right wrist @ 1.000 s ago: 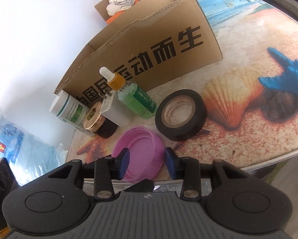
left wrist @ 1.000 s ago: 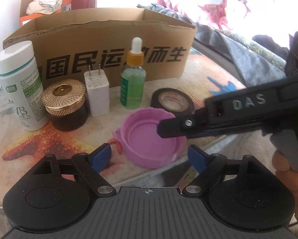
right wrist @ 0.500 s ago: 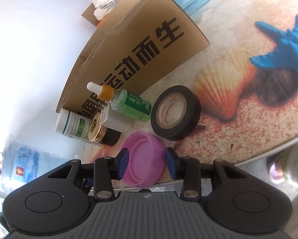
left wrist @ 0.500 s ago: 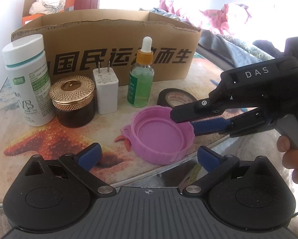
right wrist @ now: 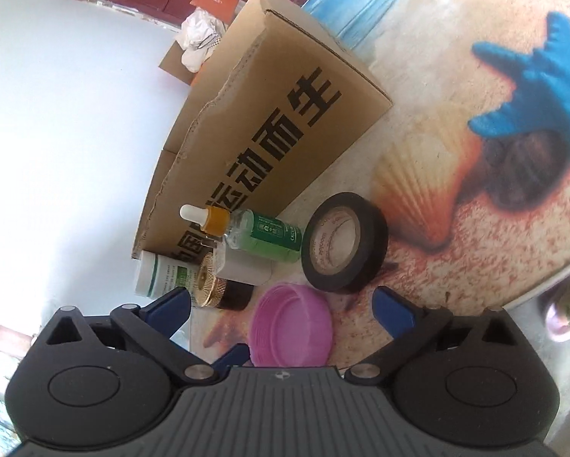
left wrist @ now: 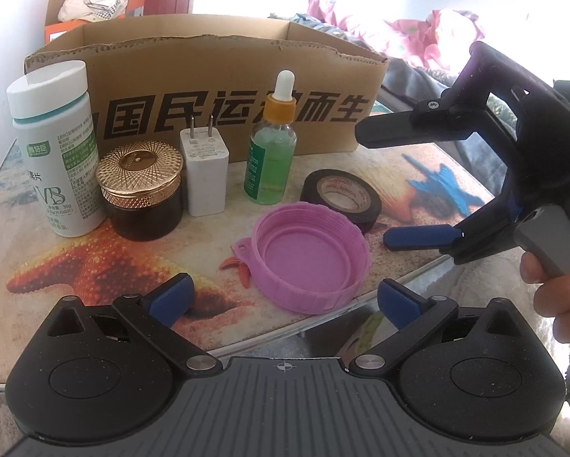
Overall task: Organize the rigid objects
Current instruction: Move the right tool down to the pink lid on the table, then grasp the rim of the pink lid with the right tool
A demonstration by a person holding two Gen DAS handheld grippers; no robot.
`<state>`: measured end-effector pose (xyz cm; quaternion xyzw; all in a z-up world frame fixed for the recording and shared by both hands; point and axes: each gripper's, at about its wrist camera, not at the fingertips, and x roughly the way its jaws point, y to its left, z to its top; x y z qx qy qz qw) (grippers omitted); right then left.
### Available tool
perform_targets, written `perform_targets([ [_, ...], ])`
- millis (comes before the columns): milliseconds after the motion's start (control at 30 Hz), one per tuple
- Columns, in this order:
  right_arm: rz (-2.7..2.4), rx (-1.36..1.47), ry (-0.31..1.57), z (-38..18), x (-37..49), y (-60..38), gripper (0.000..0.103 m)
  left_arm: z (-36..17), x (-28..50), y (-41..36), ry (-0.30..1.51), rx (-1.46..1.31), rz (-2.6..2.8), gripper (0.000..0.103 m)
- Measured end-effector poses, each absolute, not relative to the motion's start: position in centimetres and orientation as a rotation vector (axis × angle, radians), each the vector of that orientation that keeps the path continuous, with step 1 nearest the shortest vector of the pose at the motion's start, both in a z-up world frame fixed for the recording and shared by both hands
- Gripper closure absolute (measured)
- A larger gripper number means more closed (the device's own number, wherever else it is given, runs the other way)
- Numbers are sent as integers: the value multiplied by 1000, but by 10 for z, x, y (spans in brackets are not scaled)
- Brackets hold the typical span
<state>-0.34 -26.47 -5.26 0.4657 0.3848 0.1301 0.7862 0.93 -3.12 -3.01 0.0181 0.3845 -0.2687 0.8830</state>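
A pink screw lid (left wrist: 311,259) lies hollow side up near the table's front edge, with nothing touching it. My left gripper (left wrist: 285,297) stands open just in front of it, blue pads apart on either side. To the lid's right, my right gripper (left wrist: 376,186) is rolled with one finger above the other. Its jaws are opening and nothing is between them. From the right wrist view the lid (right wrist: 290,323) lies ahead of the right gripper (right wrist: 281,304). A black tape roll (left wrist: 340,194) lies behind the lid.
In a row stand a white pill bottle (left wrist: 56,152), a gold-lidded dark jar (left wrist: 142,194), a white charger (left wrist: 205,175) and a green dropper bottle (left wrist: 271,152). Behind them is an open cardboard box (left wrist: 209,76). Table edge (left wrist: 323,323) runs just below the lid.
The right gripper's jaws have spread wide and come off the pink lid's right rim, and the gripper has rolled and drawn back right. The left jaws widened a little.
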Motion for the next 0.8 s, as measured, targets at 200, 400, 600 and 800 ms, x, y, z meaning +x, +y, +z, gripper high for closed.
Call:
perform_targets([
  [200,285,967,811,-51,-4,-263,0,-28,13,-32,815,43,-562,0],
  [400,276,883,846,-43,-3,-257,0,-29,14,-27,811,9,-578,0],
  [600,307,822,839,-43,-1,-251,0,-28,13,-23,808,-15,-590,0],
  [800,334,792,832,-44,-4,-250,0,-27,14,-20,807,-8,-610,0],
])
